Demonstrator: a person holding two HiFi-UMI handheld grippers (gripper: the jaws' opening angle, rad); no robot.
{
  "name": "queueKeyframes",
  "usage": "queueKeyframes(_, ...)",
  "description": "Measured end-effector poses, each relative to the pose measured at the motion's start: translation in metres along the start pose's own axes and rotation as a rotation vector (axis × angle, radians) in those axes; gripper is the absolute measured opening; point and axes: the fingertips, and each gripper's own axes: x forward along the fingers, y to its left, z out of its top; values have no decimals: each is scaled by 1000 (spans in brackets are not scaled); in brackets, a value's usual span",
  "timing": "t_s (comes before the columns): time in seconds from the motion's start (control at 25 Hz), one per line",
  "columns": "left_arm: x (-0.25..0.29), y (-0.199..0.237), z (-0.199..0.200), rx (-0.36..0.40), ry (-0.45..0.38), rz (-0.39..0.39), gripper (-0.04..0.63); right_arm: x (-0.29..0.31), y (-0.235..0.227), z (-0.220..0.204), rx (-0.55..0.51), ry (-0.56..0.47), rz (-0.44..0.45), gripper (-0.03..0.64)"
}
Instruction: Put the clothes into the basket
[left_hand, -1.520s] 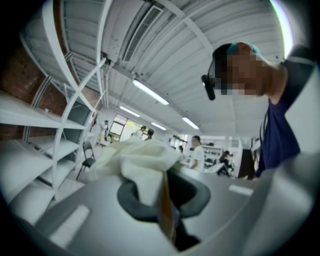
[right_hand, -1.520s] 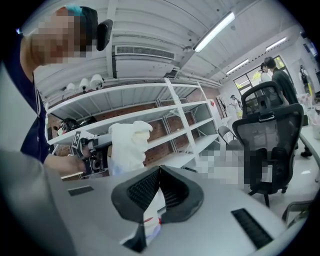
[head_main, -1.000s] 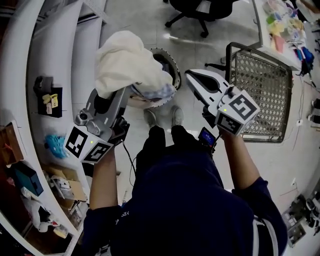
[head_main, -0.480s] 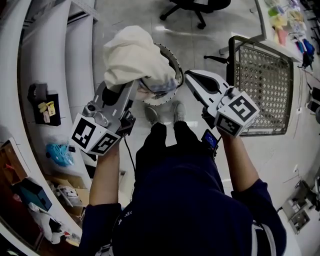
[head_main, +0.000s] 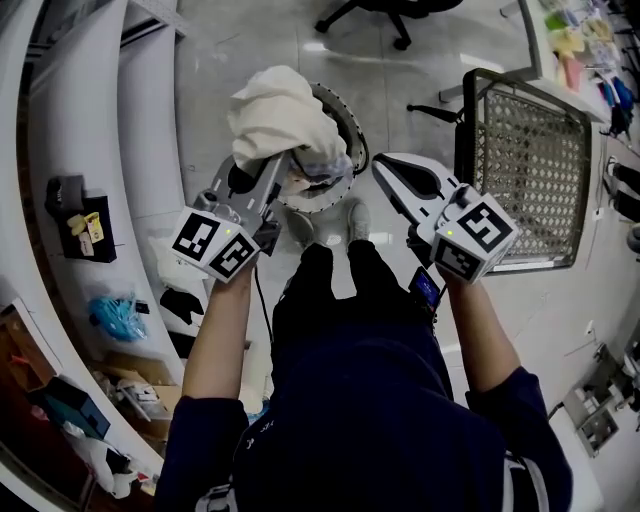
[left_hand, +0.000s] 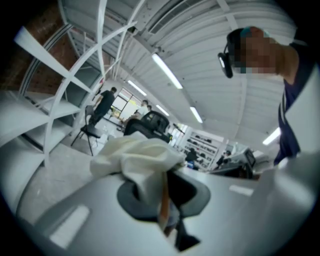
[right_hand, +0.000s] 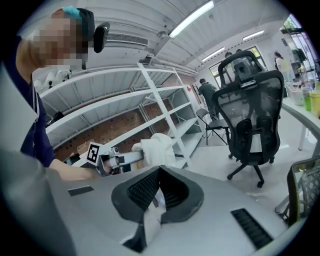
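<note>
A bunched cream cloth (head_main: 278, 115) hangs from my left gripper (head_main: 260, 166), which is shut on it just above the left rim of a round white basket (head_main: 356, 141) on the floor. Bluish-white clothes (head_main: 322, 166) lie inside the basket. In the left gripper view the cream cloth (left_hand: 134, 156) fills the space between the closed jaws of that gripper (left_hand: 162, 192). My right gripper (head_main: 388, 168) hovers to the right of the basket, shut with nothing in it. In the right gripper view this gripper (right_hand: 159, 174) points toward the left gripper and the cloth (right_hand: 157, 147).
A dark wire-mesh cart (head_main: 525, 180) stands at the right. White shelving (head_main: 90, 140) curves along the left. A black office chair (head_main: 385, 12) is beyond the basket. The person's shoes (head_main: 355, 220) stand just in front of the basket.
The left gripper has sunk with the cream cloth, which now sits lower and closer to the basket's rim. The right gripper has dropped slightly beside it.
</note>
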Motion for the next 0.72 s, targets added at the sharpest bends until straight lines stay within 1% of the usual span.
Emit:
queueKeyframes(0.28, 21, 54, -68, -61, 93, 46, 26, 3, -18, -22, 35, 44, -30, 8)
queueKeyframes(0.48, 39, 90, -116, -83, 167, 75, 28, 12, -35, -44, 52, 75, -37, 8)
queueKeyframes(0.72, 54, 128, -192, -116, 286, 104, 28, 24, -47, -68, 79, 123, -37, 8)
